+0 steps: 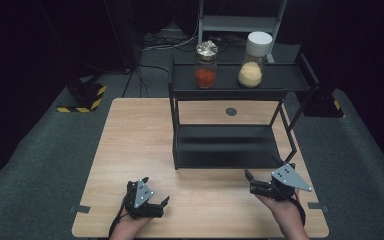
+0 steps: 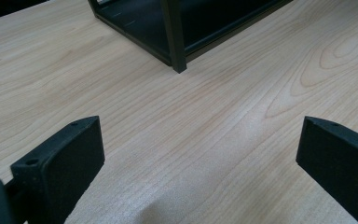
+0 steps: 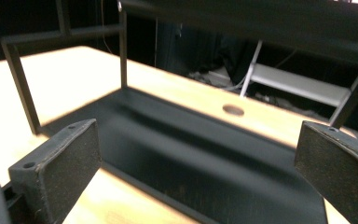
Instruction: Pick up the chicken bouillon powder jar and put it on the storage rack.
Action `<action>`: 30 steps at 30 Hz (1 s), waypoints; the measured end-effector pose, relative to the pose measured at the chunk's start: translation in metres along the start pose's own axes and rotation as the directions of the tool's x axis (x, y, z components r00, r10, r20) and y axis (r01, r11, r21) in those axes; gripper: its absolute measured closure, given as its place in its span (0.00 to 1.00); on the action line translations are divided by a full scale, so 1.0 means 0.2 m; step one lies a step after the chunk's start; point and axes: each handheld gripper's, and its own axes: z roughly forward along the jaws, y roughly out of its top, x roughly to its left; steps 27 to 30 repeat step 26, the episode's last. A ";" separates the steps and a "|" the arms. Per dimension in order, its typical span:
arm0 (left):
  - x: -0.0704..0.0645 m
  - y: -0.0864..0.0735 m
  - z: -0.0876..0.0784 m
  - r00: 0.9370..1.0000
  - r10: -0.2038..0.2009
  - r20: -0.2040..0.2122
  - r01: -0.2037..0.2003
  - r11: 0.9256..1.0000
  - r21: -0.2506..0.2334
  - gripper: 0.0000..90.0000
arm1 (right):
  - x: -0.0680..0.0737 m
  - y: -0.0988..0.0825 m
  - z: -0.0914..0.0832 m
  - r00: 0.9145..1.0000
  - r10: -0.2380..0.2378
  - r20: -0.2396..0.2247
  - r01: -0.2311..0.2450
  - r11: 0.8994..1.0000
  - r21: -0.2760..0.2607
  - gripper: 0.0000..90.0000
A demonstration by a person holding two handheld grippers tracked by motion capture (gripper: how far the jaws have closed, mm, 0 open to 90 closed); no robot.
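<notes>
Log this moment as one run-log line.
left gripper: open, empty, over table | right gripper: open, empty, facing rack | jars: red-filled jar, yellow-filled jar on top shelf

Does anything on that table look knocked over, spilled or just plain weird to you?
Nothing stands out. The two glass jars, one gold-lidded with red contents and one white-lidded with yellow contents, stand upright on the black metal shelf rack's top tier. The left gripper and right gripper are open above the light wooden table.

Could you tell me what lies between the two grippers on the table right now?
Nothing: in the high view, bare wooden table runs from the left gripper to the right gripper. The black shelf rack stands just beyond that stretch.
</notes>
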 end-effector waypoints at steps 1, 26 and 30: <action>0.00 0.00 0.00 1.000 0.001 0.000 -0.001 1.000 0.000 0.01 | 0.00 -0.02 0.00 1.000 0.001 0.002 -0.001 1.000 0.010 0.00; -0.01 0.00 0.00 1.000 0.010 -0.001 -0.010 1.000 0.000 0.01 | 0.05 -0.24 0.02 0.997 -0.073 0.026 0.066 0.978 0.200 0.00; -0.01 0.00 0.00 1.000 0.010 -0.001 -0.010 1.000 0.000 0.01 | 0.05 -0.24 0.02 0.997 -0.073 0.026 0.066 0.978 0.200 0.00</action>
